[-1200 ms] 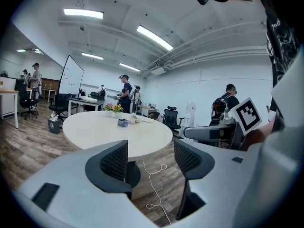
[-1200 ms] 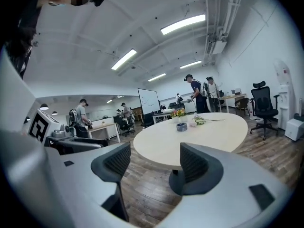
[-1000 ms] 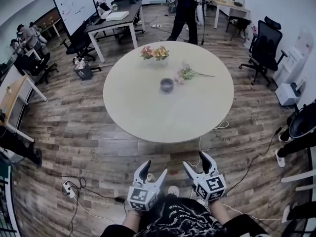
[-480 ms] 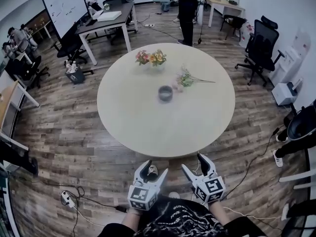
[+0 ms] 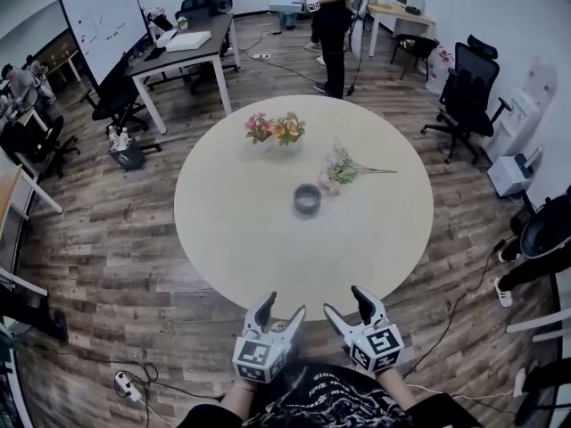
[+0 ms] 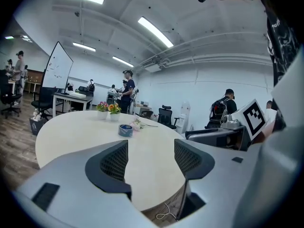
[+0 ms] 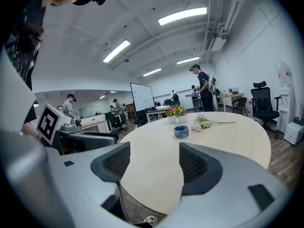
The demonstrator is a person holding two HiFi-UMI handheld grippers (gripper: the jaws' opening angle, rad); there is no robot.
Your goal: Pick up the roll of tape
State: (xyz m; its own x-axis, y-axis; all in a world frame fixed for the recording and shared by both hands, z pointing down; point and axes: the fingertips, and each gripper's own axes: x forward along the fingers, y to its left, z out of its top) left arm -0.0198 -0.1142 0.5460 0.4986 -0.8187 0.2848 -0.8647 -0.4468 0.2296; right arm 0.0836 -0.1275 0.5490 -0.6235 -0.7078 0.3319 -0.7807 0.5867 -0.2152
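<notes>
2 open, empty grippers at the near rim of the table; the tape lies out at its middle.

The left gripper (image 6: 151,148) has its jaws standing apart with nothing between them, only bare table top showing beyond, and the right gripper (image 7: 154,158) is spread the same way and holds nothing. Both hang side by side at the near rim of the round table (image 5: 227,239), well apart from the roll of tape (image 5: 306,198), which lies flat near the table's centre. Just beside the roll, on its far right side, lies a loose flower sprig (image 5: 350,168). Farther back, near the far edge, stand 2 small pots of flowers (image 5: 276,128). Around the table are wood floor (image 5: 116,266), a whiteboard (image 5: 96,20), an office chair (image 5: 468,92) and a standing person (image 5: 332,25).
</notes>
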